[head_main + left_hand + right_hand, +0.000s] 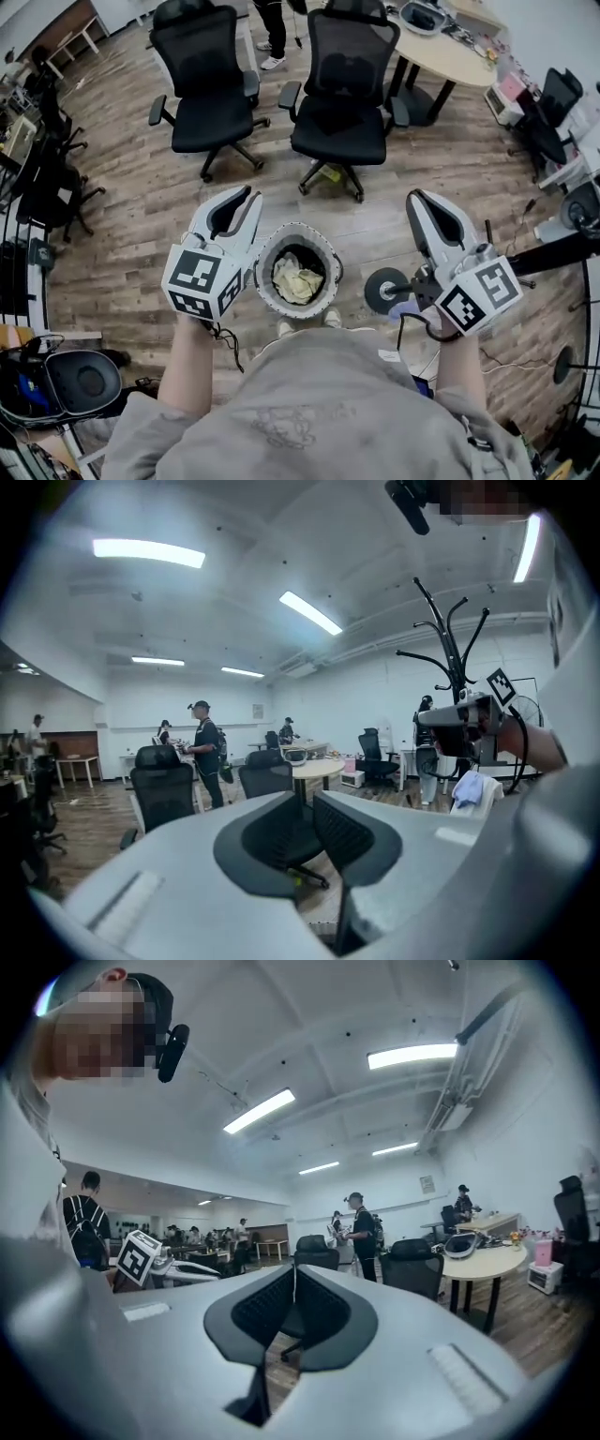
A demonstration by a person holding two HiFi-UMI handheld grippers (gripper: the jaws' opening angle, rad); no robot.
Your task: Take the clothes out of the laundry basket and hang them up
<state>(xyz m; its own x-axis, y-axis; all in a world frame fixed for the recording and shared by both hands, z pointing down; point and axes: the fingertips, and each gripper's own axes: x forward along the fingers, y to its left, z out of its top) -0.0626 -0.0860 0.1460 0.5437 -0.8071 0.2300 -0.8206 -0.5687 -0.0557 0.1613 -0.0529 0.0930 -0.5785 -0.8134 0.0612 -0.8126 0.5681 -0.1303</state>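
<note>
A round white laundry basket (267, 281) stands on the wooden floor just in front of the person's feet, with pale yellow clothes (297, 278) crumpled inside. My left gripper (247, 194) hangs in the air left of the basket, jaws together and empty; its own view (310, 795) looks out level across the room. Right of the basket my right gripper (413, 195) is also shut on nothing, and its view (293, 1266) shows the pads meeting. A black coat stand (450, 639) rises at the right of the left gripper view, its round base (386, 289) beside the basket.
Two black office chairs (208, 94) (345, 94) stand beyond the basket, with a round table (450, 47) at the back right. A light blue cloth (466, 787) hangs low by the coat stand. People (203, 747) stand far across the room. Cluttered desks line both sides.
</note>
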